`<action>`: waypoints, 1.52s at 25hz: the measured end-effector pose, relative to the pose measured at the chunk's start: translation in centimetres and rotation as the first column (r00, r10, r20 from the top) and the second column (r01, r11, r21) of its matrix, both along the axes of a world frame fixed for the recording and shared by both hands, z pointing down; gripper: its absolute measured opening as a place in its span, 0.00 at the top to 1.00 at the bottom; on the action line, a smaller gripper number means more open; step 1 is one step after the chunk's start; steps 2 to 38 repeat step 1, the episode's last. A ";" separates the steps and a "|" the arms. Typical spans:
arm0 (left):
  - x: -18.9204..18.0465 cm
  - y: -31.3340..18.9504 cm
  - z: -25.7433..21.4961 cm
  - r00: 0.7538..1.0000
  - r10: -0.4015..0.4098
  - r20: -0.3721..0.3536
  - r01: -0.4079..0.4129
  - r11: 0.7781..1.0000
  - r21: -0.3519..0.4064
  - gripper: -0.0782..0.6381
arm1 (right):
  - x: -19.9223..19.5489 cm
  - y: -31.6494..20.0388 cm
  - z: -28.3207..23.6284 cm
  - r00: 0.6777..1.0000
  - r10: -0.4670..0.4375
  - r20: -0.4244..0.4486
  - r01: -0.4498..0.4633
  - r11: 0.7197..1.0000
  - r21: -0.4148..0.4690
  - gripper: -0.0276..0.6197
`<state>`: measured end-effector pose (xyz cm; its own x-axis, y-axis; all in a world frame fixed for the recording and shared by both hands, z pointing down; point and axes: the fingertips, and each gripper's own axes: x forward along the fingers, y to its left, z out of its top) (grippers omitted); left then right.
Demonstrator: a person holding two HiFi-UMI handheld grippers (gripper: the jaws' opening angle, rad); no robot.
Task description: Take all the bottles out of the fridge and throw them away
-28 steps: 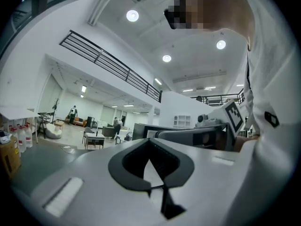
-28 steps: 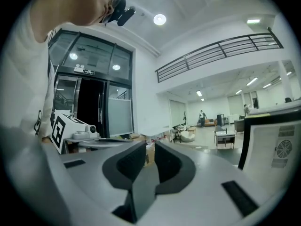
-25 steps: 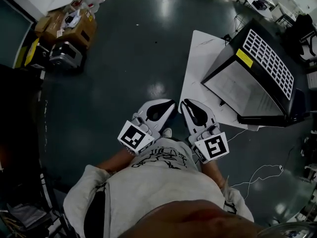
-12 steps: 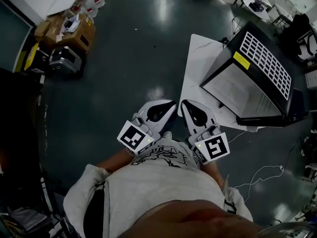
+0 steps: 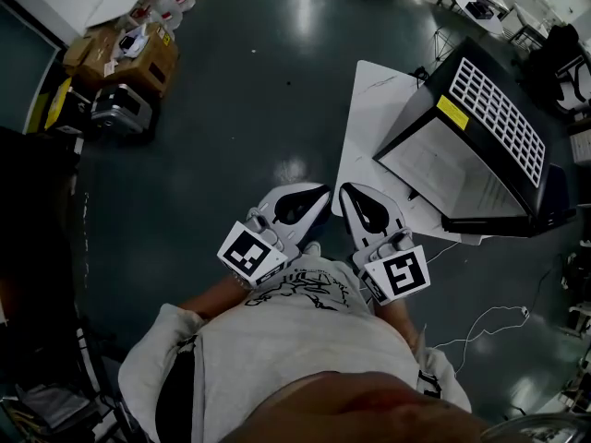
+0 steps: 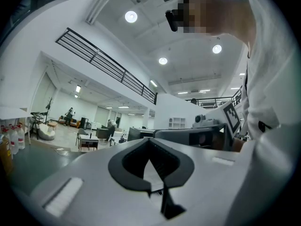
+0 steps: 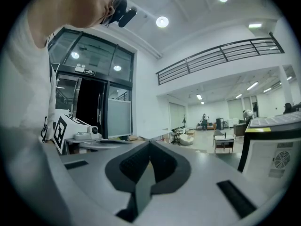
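Both grippers up at belly height, side by side, pointing level. L gripper (image 5: 320, 192): fingers pressed together, nothing btw them. R gripper (image 5: 345, 192): same, tips meeting, nothing pinched. The two tips sit just beside each other, not quite touching. Fridge (image 5: 480, 146) is off to the front-right, a black box w/ a white grid top, standing on a white sheet (image 5: 369, 127) on the floor (image 5: 231, 109), well apart from both grippers. Bottles? Can't see any in or at the fridge; its pale front panel gives nothing away from here. Some white jugs (image 5: 171, 3) by the cardboard boxes (image 5: 138, 49) far left; can't tell if they count. No bin I can make out. So this fits two readings: bottles inside the fridge waiting, or fridge emptied and the lot binned. Either way, my call: face the fridge squarely and get a clear look at what's inside, keep both grippers level and a bit apart so the tips don't knock, and mind the white cable (image 5: 480, 326) trailing on the floor at the right.
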<state>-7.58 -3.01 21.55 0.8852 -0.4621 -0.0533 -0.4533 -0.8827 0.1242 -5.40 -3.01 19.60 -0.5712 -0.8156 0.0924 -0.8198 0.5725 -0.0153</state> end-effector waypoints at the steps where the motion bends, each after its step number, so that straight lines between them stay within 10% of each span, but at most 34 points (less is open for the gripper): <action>1: 0.1 -0.1 0.0 1.000 0.001 -0.001 -0.001 1.000 -0.001 0.88 | 0.1 -0.1 0.0 1.000 -0.005 -0.001 0.005 1.000 0.008 0.94; 38: 0.1 -0.1 0.0 1.000 0.001 -0.001 -0.001 1.000 -0.001 0.88 | 0.1 -0.1 0.0 1.000 -0.005 -0.001 0.005 1.000 0.008 0.94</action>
